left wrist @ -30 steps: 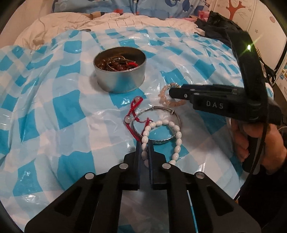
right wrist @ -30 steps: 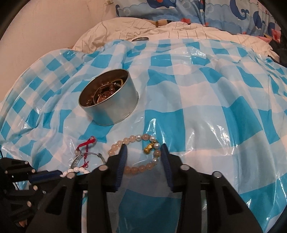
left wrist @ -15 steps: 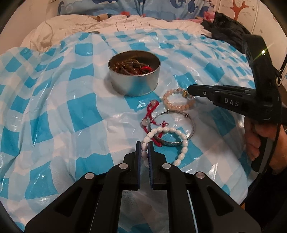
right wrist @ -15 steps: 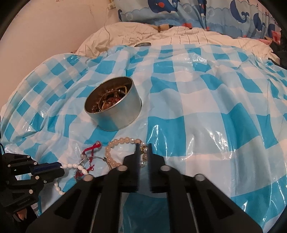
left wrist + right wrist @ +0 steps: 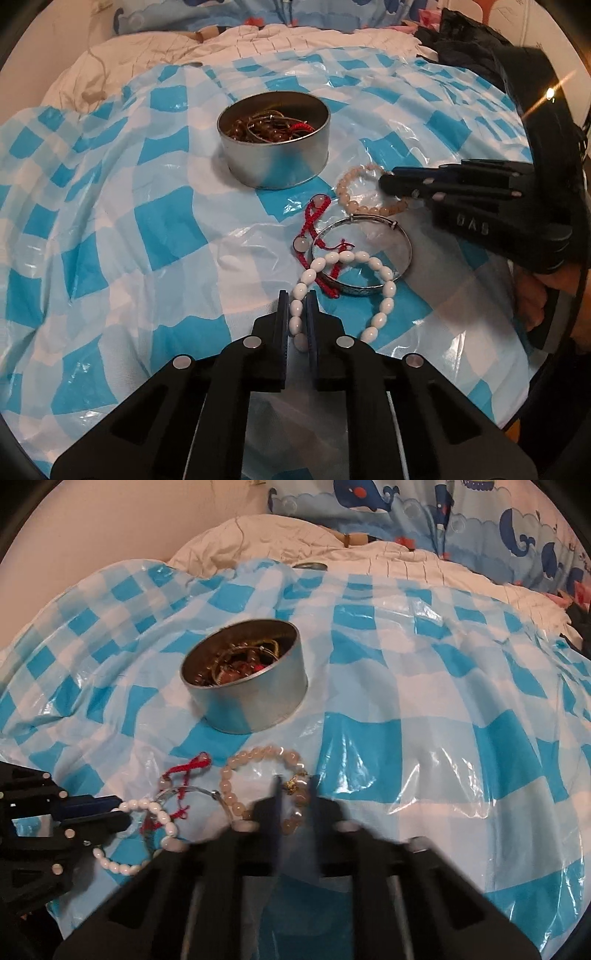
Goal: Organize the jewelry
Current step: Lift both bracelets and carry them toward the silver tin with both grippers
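From the left wrist view, my left gripper (image 5: 295,314) was clenched on the near side of the white bracelet (image 5: 345,291), beads pinched between the pads. The bracelet lay on the checked sheet (image 5: 155,229) over the bed, draped across the bangle (image 5: 364,258) and tangled with the red cord (image 5: 314,236). I judged the lift would go best slow and straight up, so the beads could slide off the bangle and cord rather than drag them along. The tin (image 5: 273,147), already holding several pieces, stood just beyond, well within reach. The gripper pointed steeply down at the sheet. The right gripper (image 5: 391,182) came in from the right side, nearly level in this view, tips at the pink bracelet (image 5: 354,195), with a hand (image 5: 532,295) on its grip.

From the right wrist view, my right gripper (image 5: 295,801) was blurred, its jaws closing around the clasp side of the pink bracelet (image 5: 236,775), beads showing between them. I would have let it settle before lifting, since a moving pinch on round beads could slip. It angled down toward the sheet (image 5: 443,701). The tin (image 5: 247,686) sat just beyond the bracelet.
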The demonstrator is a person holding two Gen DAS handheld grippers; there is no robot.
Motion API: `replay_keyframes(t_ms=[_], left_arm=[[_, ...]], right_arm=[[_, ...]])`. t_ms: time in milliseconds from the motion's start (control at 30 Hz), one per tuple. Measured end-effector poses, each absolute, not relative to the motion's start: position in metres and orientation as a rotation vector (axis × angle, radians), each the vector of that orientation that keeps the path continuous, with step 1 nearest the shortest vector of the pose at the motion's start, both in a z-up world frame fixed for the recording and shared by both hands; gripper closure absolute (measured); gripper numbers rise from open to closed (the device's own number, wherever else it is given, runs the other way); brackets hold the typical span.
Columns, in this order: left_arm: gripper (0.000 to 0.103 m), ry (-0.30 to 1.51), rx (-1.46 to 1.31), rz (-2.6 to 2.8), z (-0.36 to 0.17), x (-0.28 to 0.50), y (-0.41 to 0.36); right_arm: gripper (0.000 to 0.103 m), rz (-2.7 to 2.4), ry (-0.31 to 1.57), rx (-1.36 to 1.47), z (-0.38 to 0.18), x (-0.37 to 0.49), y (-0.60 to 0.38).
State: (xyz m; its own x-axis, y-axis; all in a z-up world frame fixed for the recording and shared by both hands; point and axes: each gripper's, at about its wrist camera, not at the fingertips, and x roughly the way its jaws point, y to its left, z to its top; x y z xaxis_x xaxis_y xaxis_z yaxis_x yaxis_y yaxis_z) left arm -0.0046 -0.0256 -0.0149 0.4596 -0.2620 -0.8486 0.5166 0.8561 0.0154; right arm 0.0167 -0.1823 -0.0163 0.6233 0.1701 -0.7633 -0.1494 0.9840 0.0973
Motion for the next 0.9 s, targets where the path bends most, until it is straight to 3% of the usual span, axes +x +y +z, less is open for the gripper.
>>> replay_keyframes(t_ms=[900], left_arm=[[0.096, 0.880, 0.342, -0.438, 0.009, -0.008, -0.028]], right_arm=[[0.095, 0.212, 0.676, 0.128, 0.025, -0.002, -0.197]])
